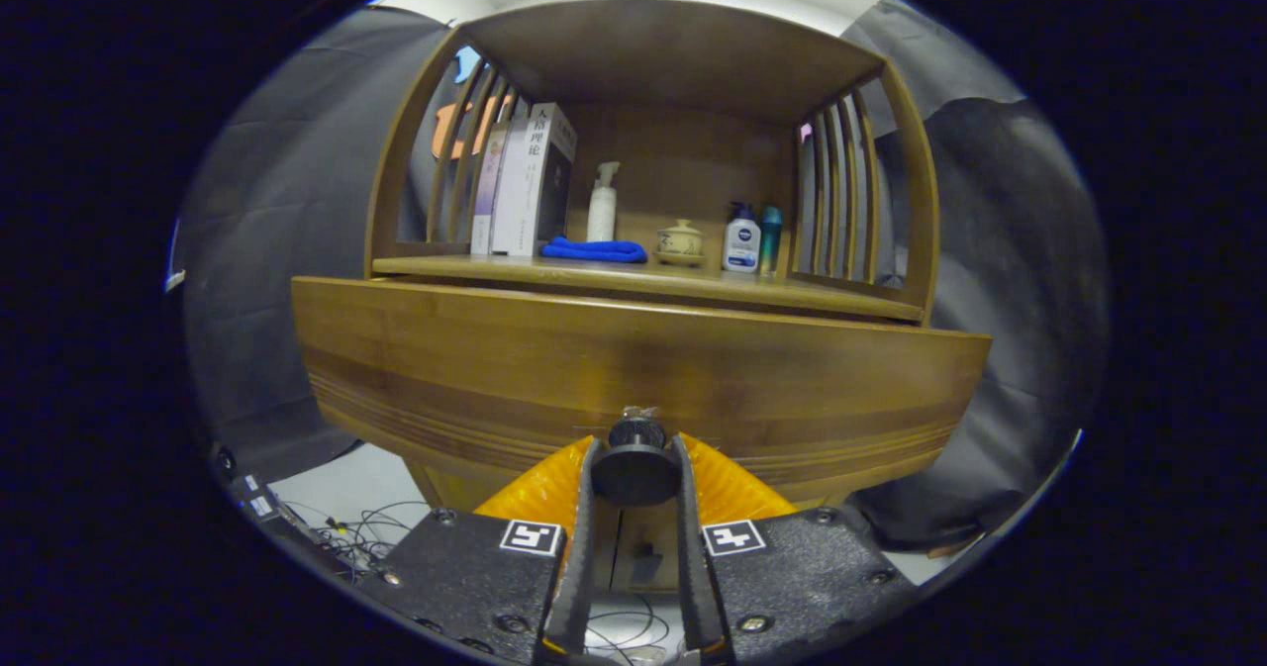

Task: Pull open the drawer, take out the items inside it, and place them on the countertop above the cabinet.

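Closest in, the gripper (634,468) has both fingers (582,508) pressed against the sides of the round dark drawer knob (634,470), jaws clamped on it. The knob sits dead centre between the fingertips, at six o'clock on the drawer front (633,369), a broad wooden panel that bulges toward the camera. Whether the drawer has come out from the cabinet at all, I cannot tell, and its inside is hidden.

Just above the drawer front, at twelve o'clock from the knob, lies the countertop (633,280), under a slatted wooden hutch. On it, from ten o'clock to two o'clock: upright books (520,186), a folded blue cloth (594,248), a white pump bottle (602,206) behind the cloth, a small lidded cup (680,240), a white bottle (741,240) and a teal bottle (770,236) just beside it.

At seven o'clock, loose cables (366,532) lie on the pale floor.
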`<state>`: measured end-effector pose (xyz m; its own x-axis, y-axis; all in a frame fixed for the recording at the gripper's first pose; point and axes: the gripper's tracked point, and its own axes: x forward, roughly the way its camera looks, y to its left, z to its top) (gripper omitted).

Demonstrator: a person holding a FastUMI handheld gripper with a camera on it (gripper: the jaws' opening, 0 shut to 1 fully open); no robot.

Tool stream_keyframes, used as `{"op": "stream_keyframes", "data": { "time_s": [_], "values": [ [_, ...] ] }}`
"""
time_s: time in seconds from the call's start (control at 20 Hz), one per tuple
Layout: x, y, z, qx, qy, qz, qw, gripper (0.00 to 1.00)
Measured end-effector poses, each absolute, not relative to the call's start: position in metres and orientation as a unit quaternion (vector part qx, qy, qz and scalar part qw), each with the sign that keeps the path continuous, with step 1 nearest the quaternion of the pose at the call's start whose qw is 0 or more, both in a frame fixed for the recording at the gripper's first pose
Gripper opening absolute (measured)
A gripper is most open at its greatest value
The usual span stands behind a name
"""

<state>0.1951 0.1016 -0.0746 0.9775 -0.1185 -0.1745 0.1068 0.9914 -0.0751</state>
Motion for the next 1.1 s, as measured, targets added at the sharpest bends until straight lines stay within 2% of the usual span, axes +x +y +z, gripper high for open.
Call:
{"op": "stream_keyframes", "data": {
  "time_s": [0.7,1.1],
  "values": [
    [0.111,0.118,-0.09,-0.004,0.109,-0.028,0.994,0.39],
    [0.103,0.122,-0.093,-0.014,0.108,-0.02,0.994,0.39]
  ]
}}
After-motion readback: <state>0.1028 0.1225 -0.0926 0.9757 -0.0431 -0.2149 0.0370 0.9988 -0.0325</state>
